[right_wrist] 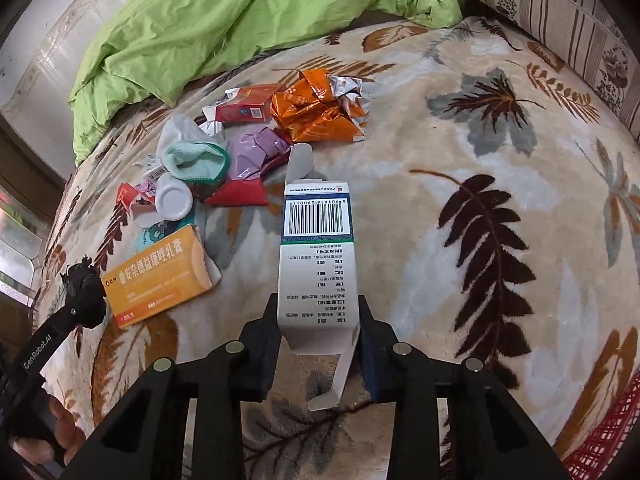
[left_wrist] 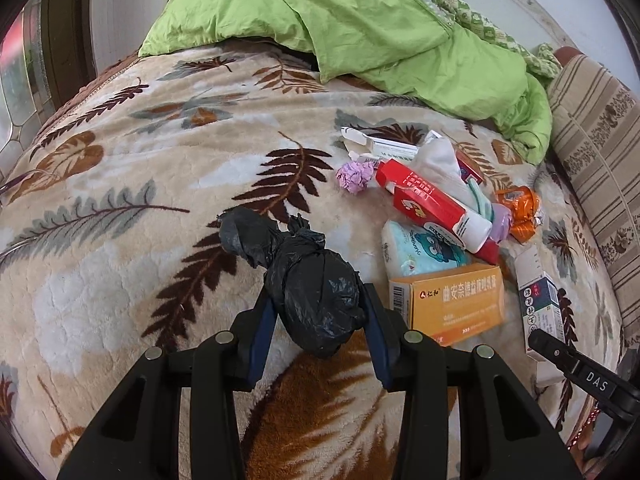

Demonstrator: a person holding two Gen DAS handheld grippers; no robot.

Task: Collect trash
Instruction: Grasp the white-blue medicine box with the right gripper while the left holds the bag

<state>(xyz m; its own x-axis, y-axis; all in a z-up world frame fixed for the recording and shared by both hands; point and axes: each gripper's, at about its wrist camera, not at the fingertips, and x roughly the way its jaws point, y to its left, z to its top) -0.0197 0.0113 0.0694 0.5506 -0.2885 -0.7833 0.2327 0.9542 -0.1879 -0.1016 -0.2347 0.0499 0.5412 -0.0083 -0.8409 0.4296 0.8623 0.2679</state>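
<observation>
A bed covered by a beige leaf-print blanket [left_wrist: 132, 184] fills the left wrist view, with a crumpled green quilt [left_wrist: 360, 28] at its far end and a striped cushion [left_wrist: 596, 152] cut off at the right edge. The left tool [left_wrist: 320, 312] is clamped on a knotted black plastic bag [left_wrist: 316, 292], whose lower end hides part of the blanket. Just beyond lies the trash pile: a yellow carton [left_wrist: 452, 304], a red box [left_wrist: 428, 200], a purple paper ball [left_wrist: 354, 176] and an orange wrapper [left_wrist: 520, 212]; several pieces overlap, so their shapes are hard to sort out. At the lower right the other tool shows only in part.

In the right wrist view the same blanket [right_wrist: 500, 140] spreads out, the quilt [right_wrist: 192, 28] behind. The right tool [right_wrist: 318, 320] is closed on the near end of a white medicine box [right_wrist: 316, 256], barcode facing up, its near flap hanging open. The pile sits to its left; the carton [right_wrist: 160, 276] is nearest. A red basket rim [right_wrist: 612, 432] is cut off in the lower right corner.
</observation>
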